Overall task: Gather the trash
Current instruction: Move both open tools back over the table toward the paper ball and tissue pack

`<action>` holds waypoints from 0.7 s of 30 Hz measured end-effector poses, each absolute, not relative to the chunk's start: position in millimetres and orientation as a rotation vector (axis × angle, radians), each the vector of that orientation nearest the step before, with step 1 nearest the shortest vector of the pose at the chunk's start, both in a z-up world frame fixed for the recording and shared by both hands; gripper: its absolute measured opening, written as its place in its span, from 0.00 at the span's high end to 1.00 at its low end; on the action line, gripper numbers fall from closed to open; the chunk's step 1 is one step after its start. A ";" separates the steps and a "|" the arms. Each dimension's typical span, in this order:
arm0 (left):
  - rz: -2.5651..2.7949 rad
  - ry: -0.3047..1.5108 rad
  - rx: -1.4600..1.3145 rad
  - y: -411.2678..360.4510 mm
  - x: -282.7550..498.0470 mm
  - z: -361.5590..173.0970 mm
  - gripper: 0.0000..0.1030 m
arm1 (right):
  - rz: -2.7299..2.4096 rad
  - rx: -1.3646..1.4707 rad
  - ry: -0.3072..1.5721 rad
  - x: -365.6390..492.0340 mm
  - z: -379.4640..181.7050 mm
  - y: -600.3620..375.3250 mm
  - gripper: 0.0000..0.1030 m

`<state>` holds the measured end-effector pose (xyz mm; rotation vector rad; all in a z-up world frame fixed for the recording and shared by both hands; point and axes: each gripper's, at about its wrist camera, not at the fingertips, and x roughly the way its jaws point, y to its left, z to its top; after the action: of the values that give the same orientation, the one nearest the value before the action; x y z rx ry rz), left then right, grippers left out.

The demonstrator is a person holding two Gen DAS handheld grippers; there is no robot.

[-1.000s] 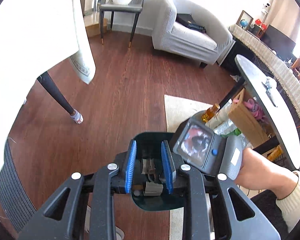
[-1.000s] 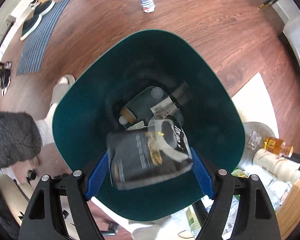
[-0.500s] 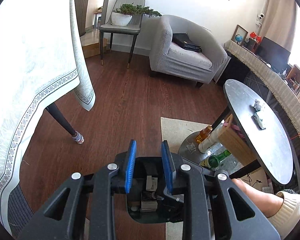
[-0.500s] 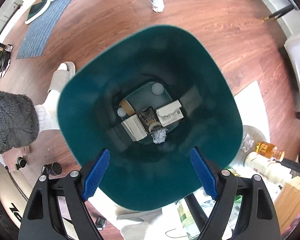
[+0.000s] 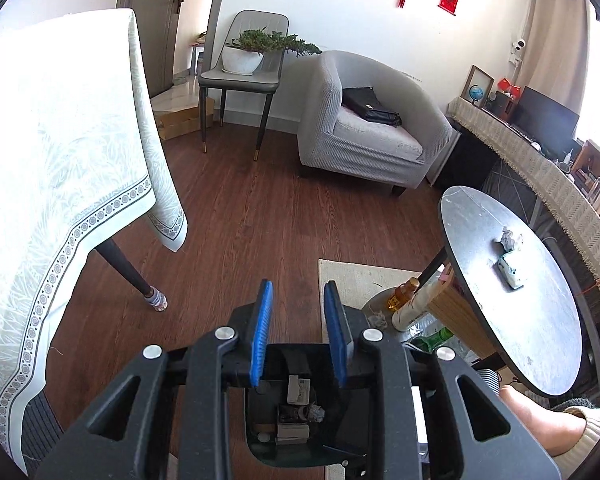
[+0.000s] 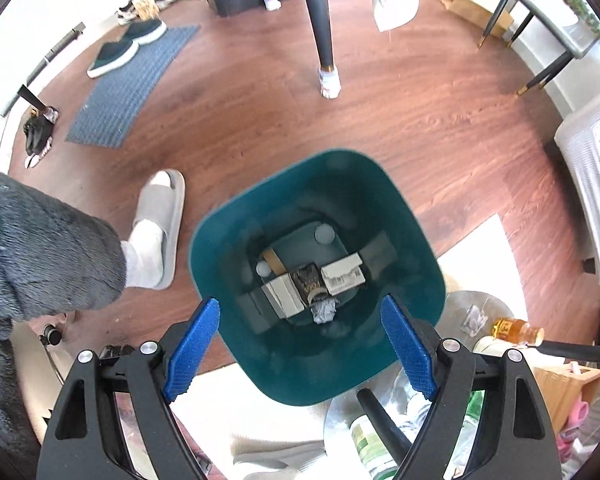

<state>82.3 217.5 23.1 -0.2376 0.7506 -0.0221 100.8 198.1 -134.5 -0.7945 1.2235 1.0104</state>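
Trash in the dark-green plastic bin point(image 6: 316, 272) sits below the right gripper point(image 6: 300, 344), jaws wide apart and empty; cardboard boxes point(image 6: 342, 276) and crumpled paper point(image 6: 324, 310) lie inside. Left gripper point(image 5: 300, 340) jaws are nearly together, empty.

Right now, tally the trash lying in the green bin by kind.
Pale boxes: 2
Dark packet: 1
Crumpled wad: 1
Tan strip: 1
Total: 5
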 end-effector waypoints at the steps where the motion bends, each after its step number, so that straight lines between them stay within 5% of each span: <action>1: -0.022 0.750 -0.237 216.6 83.9 23.4 0.72 | 1.015 -0.787 1.211 100.6 -128.9 197.0 0.19; 21: -0.056 0.703 -0.235 168.1 114.0 34.7 0.53 | 0.887 -0.466 0.894 141.4 -4.9 97.0 0.39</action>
<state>114.0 168.1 34.7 -0.2350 0.7028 -0.0564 141.4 97.0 -4.9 -0.4661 0.8936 0.8870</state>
